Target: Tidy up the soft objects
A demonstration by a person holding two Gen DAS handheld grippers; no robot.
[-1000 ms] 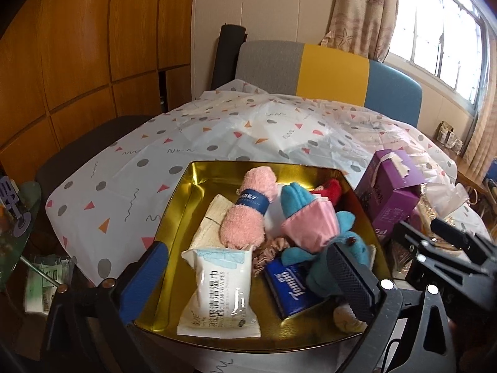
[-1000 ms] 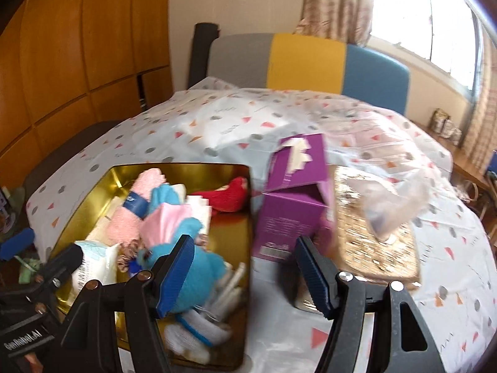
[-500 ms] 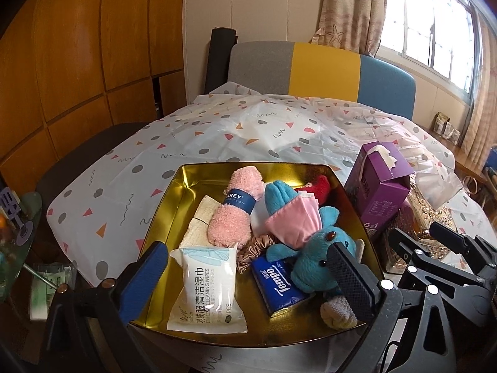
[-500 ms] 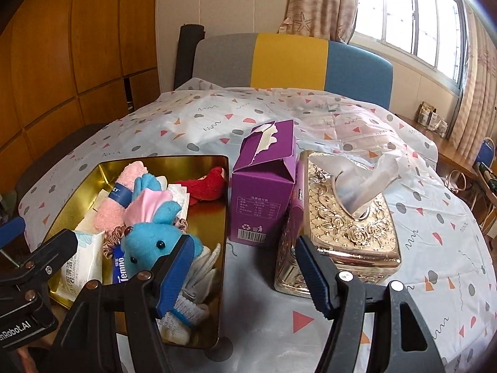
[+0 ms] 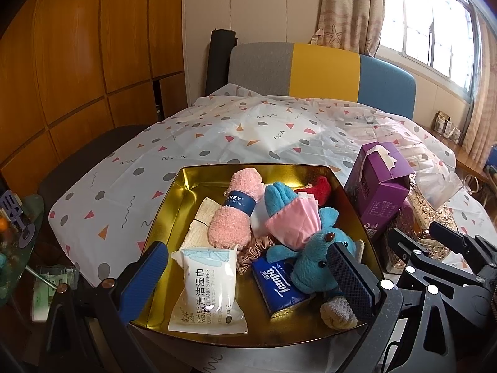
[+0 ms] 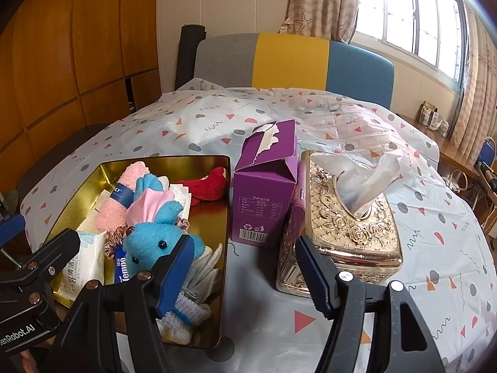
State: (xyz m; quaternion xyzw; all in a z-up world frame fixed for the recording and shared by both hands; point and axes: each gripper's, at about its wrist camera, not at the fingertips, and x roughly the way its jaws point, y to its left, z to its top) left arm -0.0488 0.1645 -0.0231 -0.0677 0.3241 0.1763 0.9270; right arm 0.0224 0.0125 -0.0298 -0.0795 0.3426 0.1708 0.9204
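Note:
A gold tray (image 5: 174, 217) (image 6: 167, 157) on the dotted tablecloth holds a pink rolled towel (image 5: 236, 214) (image 6: 124, 195), a blue plush toy (image 5: 313, 264) (image 6: 152, 242), a pink cloth (image 5: 295, 223), a red plush (image 5: 320, 186) (image 6: 208, 183), a wet wipes pack (image 5: 208, 289), a blue Tempo tissue pack (image 5: 279, 286) and grey socks (image 6: 189, 310). My left gripper (image 5: 248, 275) hangs open over the tray's near edge, holding nothing. My right gripper (image 6: 245, 273) stands open over the tablecloth just right of the tray, with nothing between its pads.
A purple carton (image 6: 267, 186) stands right of the tray, with a gold embossed tissue box (image 6: 351, 227) beside it. A grey, yellow and blue chair back (image 6: 292, 62) rises behind the table. Wooden cupboards line the left wall.
The right wrist view was blurred a second ago and is sharp now. Both views have shifted slightly. Nothing in the tray has moved and both grippers keep the same gap.

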